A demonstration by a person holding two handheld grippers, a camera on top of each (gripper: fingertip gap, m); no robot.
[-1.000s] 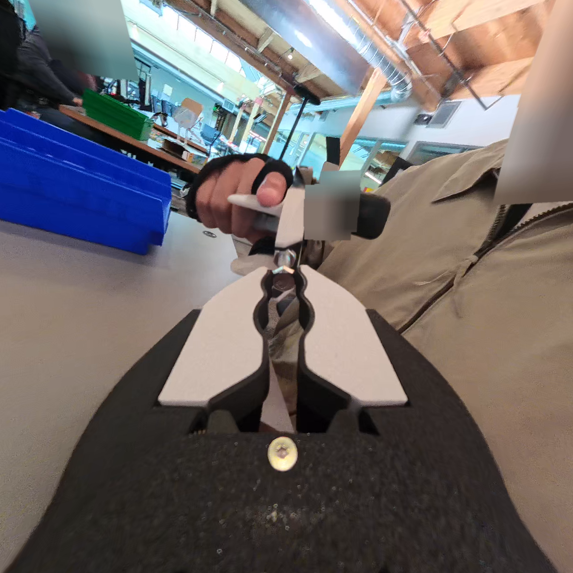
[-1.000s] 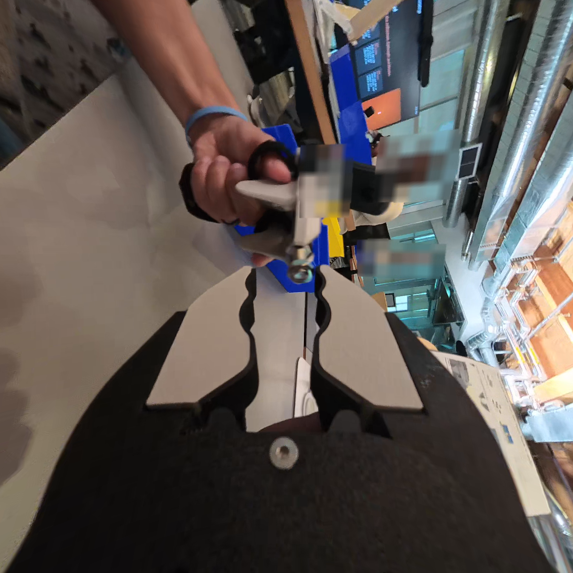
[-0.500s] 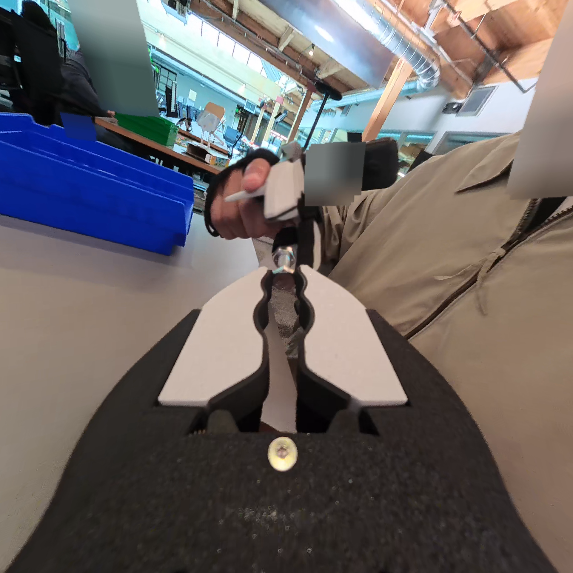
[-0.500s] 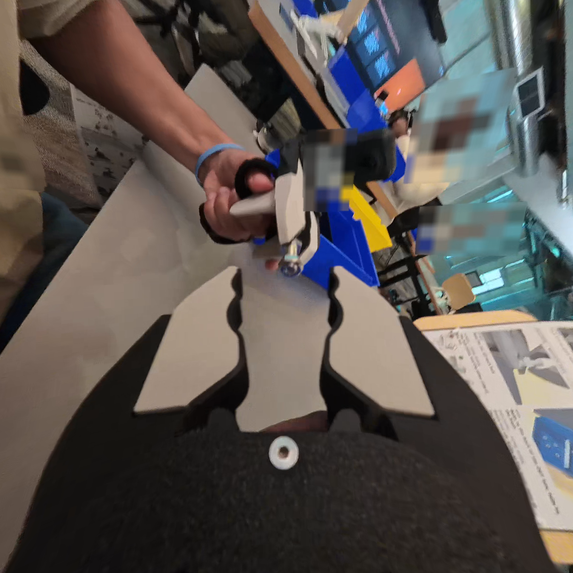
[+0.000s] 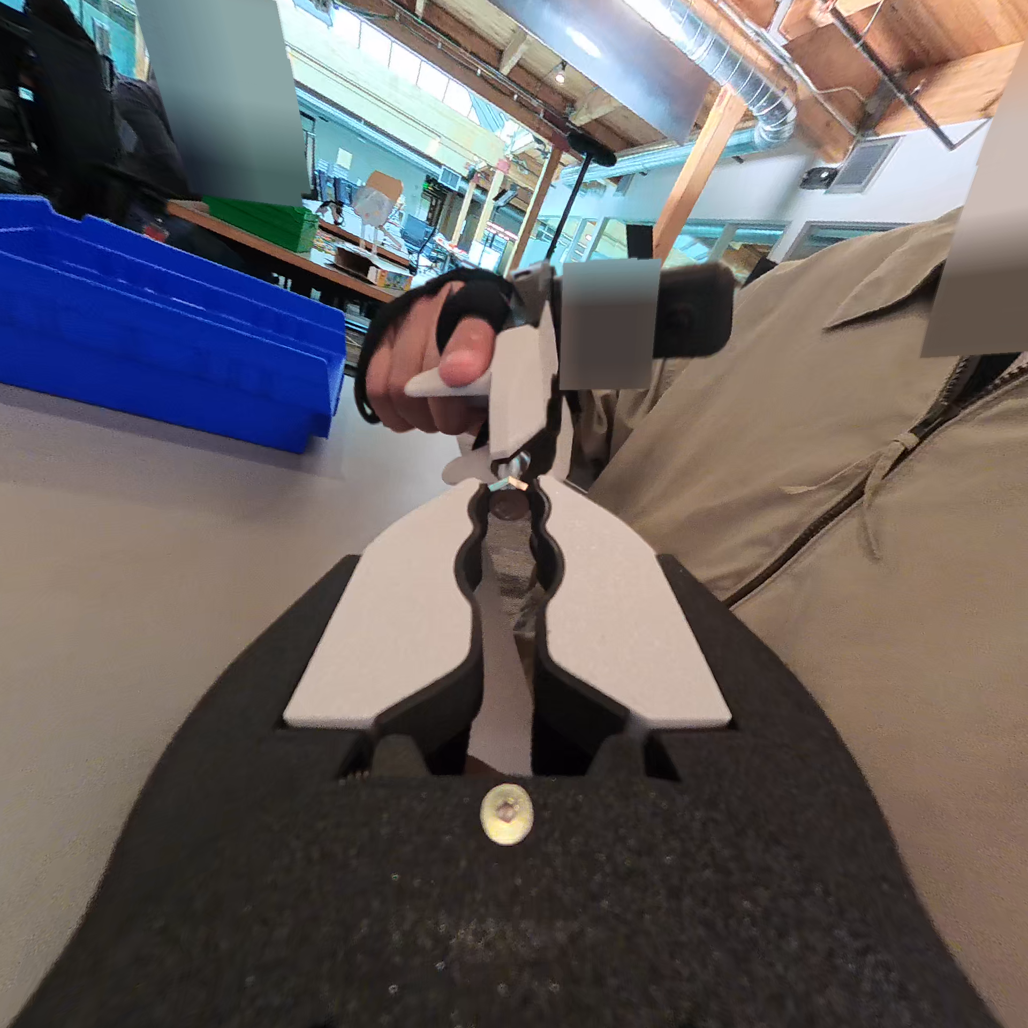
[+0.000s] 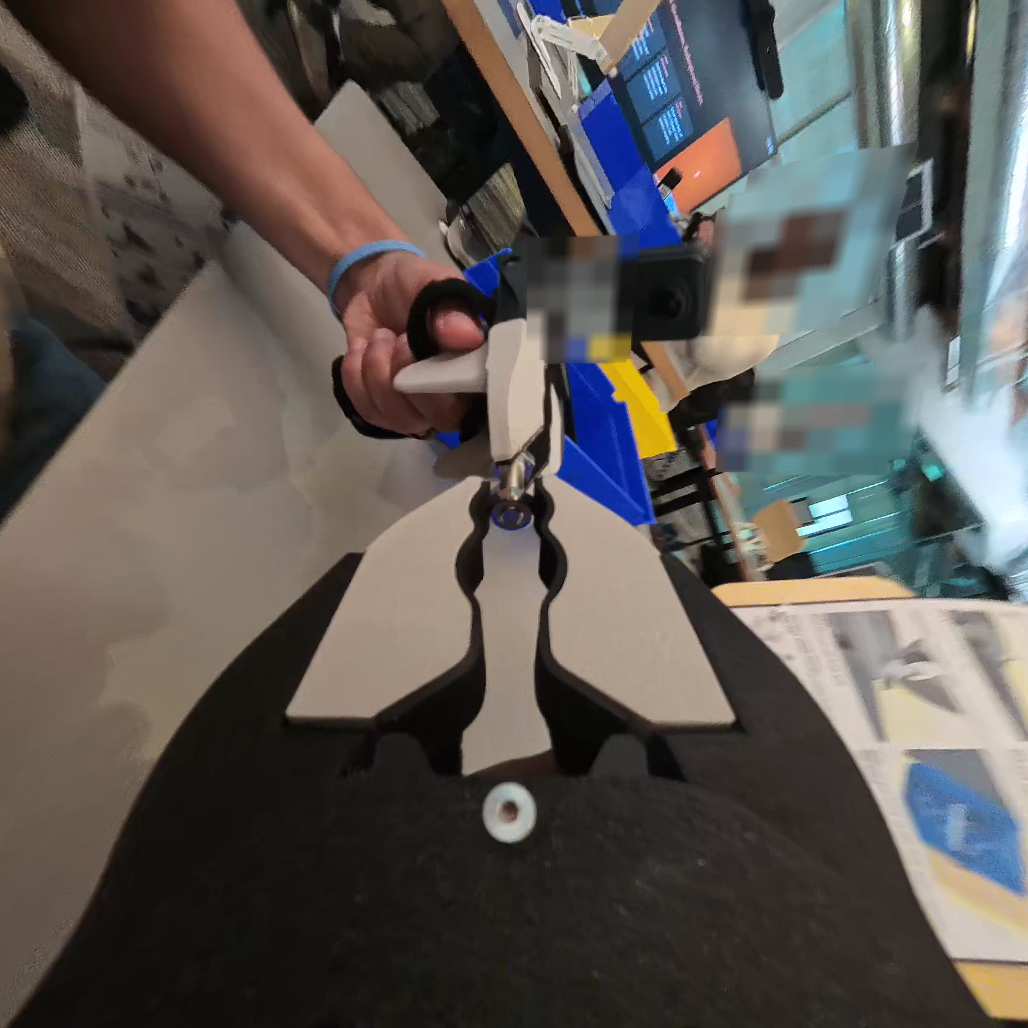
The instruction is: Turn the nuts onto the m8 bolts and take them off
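My left gripper [image 5: 507, 500] is shut on the head of an M8 bolt [image 5: 506, 509], held in the notch at its fingertips above the table. The bolt's silver shank [image 6: 516, 475] points at my right gripper. My right gripper [image 6: 509, 510] faces it tip to tip and is shut on the nut [image 6: 508, 517], which sits on the bolt's end. The nut also shows in the left wrist view [image 5: 509, 483], between the right gripper's fingers [image 5: 514, 423]. A hand holds each gripper.
Blue bins [image 5: 167, 334] stand on the grey table [image 5: 139, 584] to the left. The person's beige jacket [image 5: 806, 473] is close on the right. A printed sheet [image 6: 890, 723] lies on a board at the right. Blue and yellow bins [image 6: 606, 445] stand behind the left gripper. Both grippers' tips are close together, under 4 cm apart.
My right gripper stood wide open half a second ago, turned about its axis, and has closed on the nut. My left gripper has kept its hold on the bolt.
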